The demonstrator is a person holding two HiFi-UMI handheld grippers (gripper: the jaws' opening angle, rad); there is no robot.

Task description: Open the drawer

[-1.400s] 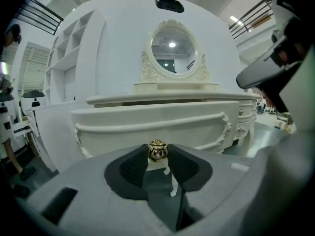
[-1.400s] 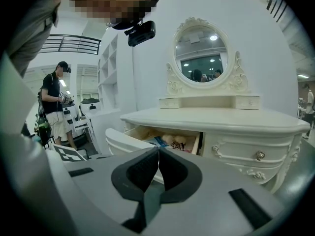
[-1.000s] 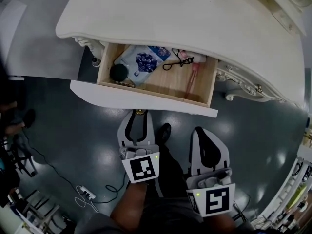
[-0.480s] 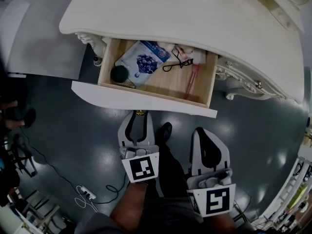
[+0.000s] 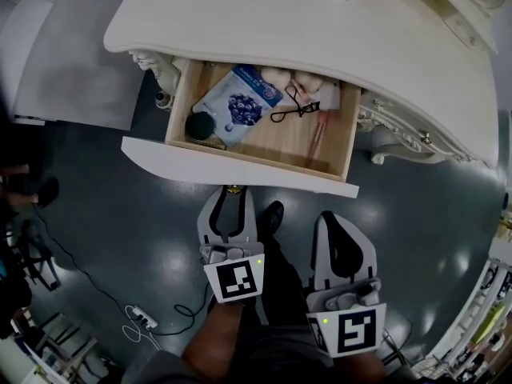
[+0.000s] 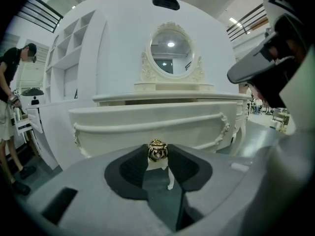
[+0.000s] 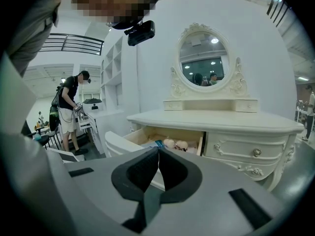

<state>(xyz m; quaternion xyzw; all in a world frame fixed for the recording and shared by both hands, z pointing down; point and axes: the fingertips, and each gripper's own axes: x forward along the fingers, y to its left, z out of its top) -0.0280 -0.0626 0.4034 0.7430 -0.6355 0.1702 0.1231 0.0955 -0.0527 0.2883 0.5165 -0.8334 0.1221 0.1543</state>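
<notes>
Drawer (image 5: 232, 166) stood well out of the dressing table (image 5: 320, 30). Left gripper (image 5: 231, 202) fingers (image 6: 132, 168) were clamped on its gold knob (image 6: 157, 150); right gripper (image 7: 158, 156) fingers were together, empty. Pull seemed nearly complete; next would be letting the knob go.

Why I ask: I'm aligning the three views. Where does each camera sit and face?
Head view: on the person's head, facing steeply down at the open drawer of the dressing table; left gripper, right gripper and legs show.
Left gripper view: on the left gripper, facing the drawer front; its jaws clamp the gold knob.
Right gripper view: on the right gripper, facing the table's front; closed, empty jaws show, the person's head-mounted camera above.
Shared: both gripper views show the oval mirror.
</notes>
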